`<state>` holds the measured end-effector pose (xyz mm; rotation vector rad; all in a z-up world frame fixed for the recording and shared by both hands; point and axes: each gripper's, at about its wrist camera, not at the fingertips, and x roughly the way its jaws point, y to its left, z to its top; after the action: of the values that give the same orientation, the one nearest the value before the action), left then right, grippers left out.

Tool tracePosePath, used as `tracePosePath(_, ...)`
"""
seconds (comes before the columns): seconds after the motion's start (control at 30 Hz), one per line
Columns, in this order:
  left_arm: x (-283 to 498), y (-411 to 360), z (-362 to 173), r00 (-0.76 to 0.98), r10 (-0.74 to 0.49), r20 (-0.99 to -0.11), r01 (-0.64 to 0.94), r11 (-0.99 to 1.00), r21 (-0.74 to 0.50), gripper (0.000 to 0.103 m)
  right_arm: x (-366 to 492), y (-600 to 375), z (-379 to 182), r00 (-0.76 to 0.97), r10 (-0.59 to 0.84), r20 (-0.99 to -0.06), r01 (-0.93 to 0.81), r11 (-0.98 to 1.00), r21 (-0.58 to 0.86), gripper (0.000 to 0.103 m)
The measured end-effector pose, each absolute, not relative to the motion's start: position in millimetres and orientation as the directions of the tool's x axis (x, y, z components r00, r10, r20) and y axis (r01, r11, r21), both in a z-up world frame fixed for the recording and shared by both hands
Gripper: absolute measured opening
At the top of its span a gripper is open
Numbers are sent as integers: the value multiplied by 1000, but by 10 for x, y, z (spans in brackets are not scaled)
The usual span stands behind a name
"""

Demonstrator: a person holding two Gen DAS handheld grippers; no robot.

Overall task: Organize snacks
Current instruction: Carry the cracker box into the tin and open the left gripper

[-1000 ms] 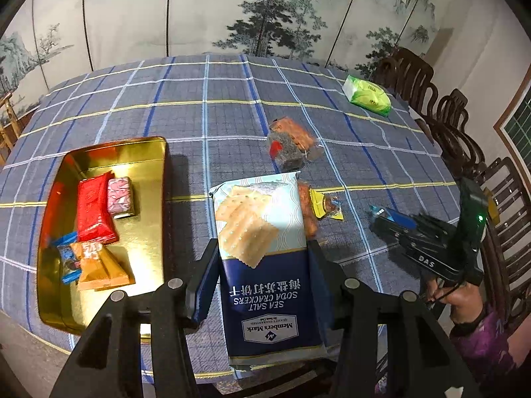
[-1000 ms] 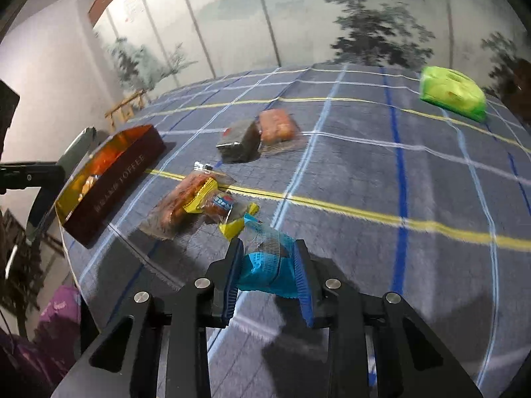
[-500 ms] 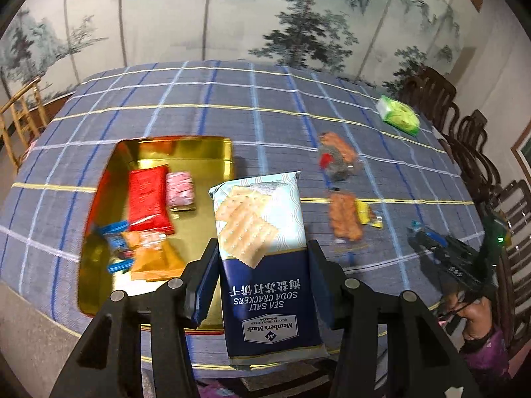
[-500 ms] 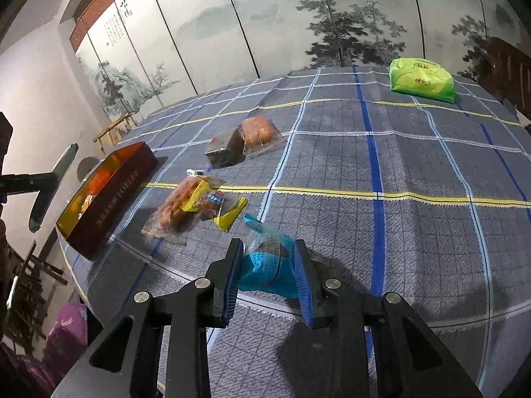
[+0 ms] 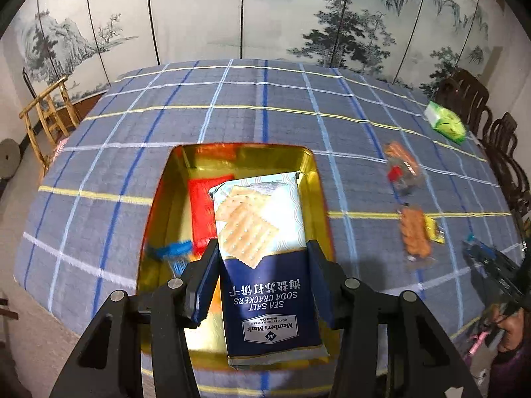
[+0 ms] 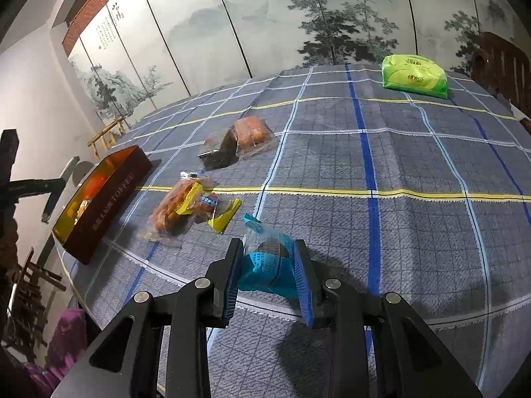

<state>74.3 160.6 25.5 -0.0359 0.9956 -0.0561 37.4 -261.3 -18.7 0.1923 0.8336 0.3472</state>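
Your left tool (image 5: pixel 264 258) is clamped on a blue and white pack of sea salt soda crackers (image 5: pixel 265 248), holding it above the open gold-lined rectangular tin (image 5: pixel 318 199) that sits on the blue plaid cloth of the counter (image 5: pixel 232 106). In the tin beside the pack you can see a red wrapper (image 5: pixel 200 212) and a blurred blue packet (image 5: pixel 172 250). Your right tool (image 6: pixel 267 263) is clamped on a small teal plastic-wrapped snack (image 6: pixel 267 262) near the counter's front edge. Just ahead of it on the cloth lie an orange snack in a clear and yellow wrapper (image 6: pixel 181 207), and farther off a dark packet (image 6: pixel 219 152) touching an orange-brown one (image 6: pixel 252 132). A green tissue pack (image 6: pixel 413 76) rests at the far side.
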Motion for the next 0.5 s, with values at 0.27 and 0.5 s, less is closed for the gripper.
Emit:
tracePosePath(0.27,1231,1548,5,514,-72,-855,22,997,-71,47,408,-2636,-184,622,366,-692,-206,929,306,31)
tracePosePath(0.5,1444,1456,-161,495,-67,-866,27,998,-61,47,425,-2691,-196,622,361,-695,-190,930,313,31)
